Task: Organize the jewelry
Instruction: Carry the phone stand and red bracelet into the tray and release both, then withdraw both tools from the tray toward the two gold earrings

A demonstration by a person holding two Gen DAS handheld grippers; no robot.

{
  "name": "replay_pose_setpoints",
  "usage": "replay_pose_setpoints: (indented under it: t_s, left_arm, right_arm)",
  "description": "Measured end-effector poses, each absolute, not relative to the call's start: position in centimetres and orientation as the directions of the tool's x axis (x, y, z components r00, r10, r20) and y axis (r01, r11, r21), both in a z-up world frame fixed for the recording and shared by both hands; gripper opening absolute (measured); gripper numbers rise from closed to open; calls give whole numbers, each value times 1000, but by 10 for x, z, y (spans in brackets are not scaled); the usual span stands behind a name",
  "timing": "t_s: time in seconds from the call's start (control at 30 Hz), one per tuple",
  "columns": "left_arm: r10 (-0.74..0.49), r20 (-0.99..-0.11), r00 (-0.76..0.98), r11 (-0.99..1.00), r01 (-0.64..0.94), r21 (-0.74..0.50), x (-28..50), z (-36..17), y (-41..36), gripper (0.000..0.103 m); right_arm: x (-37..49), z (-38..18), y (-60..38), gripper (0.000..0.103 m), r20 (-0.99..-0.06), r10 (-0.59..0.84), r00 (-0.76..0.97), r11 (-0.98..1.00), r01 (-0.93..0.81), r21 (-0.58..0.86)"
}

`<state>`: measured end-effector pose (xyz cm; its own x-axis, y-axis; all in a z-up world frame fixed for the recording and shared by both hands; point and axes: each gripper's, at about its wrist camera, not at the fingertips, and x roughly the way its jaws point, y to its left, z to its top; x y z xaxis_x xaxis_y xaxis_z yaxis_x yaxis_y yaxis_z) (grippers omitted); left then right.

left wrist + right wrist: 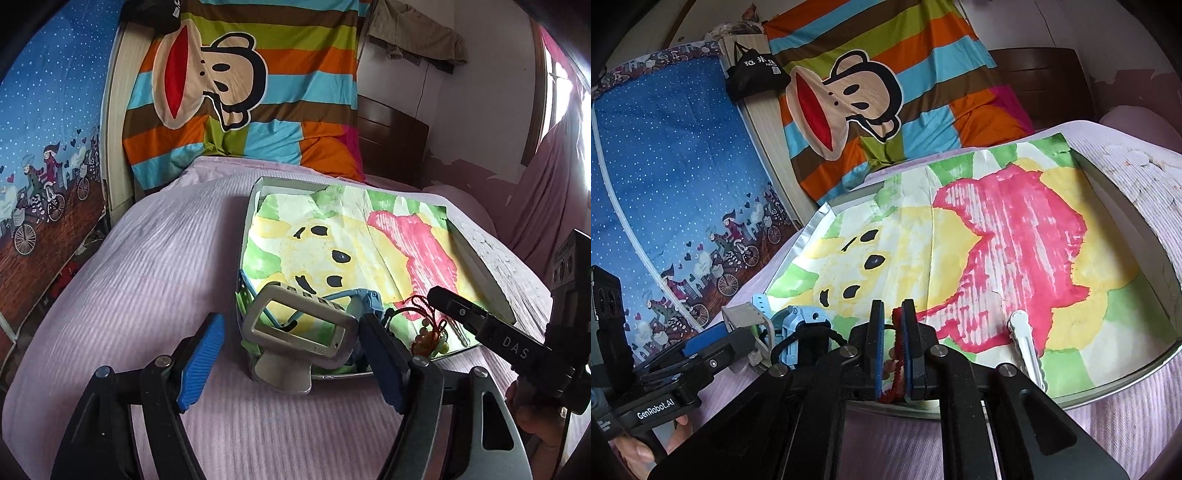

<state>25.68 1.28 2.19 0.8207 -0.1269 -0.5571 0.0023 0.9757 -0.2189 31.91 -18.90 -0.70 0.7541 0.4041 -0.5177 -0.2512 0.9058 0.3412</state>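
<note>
The shallow tray (255, 206) lies on the lilac bedspread (147, 258), lined with a crayon-coloured paper, and both grippers work at its near edge. The left gripper (291, 350) stands wide, its blue pads either side of a grey rectangular stand (295, 325) that sits upright at the tray's near left corner; the pads appear clear of it, so nothing is held there. Behind the stand lies a pale blue watch (364, 299) with its strap curling away to the left.

The right gripper (892, 347) is nearly closed, with only a narrow slit between its pads, and a red knotted cord (897, 317) runs up through that slit. In the left wrist view the cord (417, 306) hangs from the black jaw tip, with a pendant of pale beads (428, 336) resting on the paper just inside the tray's near rim (whether the pads are pinching the cord or only flanking it is hard to tell). The cord's long axis runs along the fingers, towards the camera.

A white hair clip (1027, 343) lies just right of the right gripper, pointing away from it at a slight slant. The right hand is plainly the nearer to it; the left is well apart, beyond the watch.
</note>
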Motion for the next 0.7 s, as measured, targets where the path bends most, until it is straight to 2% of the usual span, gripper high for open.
replay_pose_setpoints:
  t_s: [0.1, 0.13, 0.23, 0.3, 0.47, 0.5, 0.57, 0.7]
  left_arm:
    - [-124, -541, 832, 973, -6, -232, 251, 23, 16, 73]
    - [-122, -533, 837, 972, -9, -236, 248, 24, 17, 73]
    - [-116, -503, 856, 970, -10, -241, 236, 27, 19, 81]
    - [-102, -485, 868, 973, -13, -229, 227, 29, 19, 89]
    - [-86, -446, 891, 976, -13, -215, 203, 35, 20, 100]
    - [-83, -435, 897, 977, -14, -214, 198, 36, 21, 103]
    - [-78, -413, 907, 978, -11, -210, 187, 38, 23, 103]
    - [-70, -382, 921, 981, -6, -195, 167, 41, 23, 103]
  right_arm:
    - [310, -1, -193, 30, -500, 390, 774, 913, -256, 316]
    - [306, 1, -195, 31, -489, 384, 783, 916, -257, 307]
    - [289, 9, -200, 44, -457, 371, 808, 922, -262, 286]
    - [276, 14, -204, 60, -429, 359, 829, 926, -259, 274]
    - [244, 21, -214, 80, -368, 349, 862, 922, -246, 299]
    - [237, 22, -215, 88, -355, 343, 870, 923, -242, 299]
    - [223, 25, -218, 97, -327, 333, 884, 924, -238, 298]
    - [198, 30, -222, 101, -293, 319, 901, 929, -236, 286]
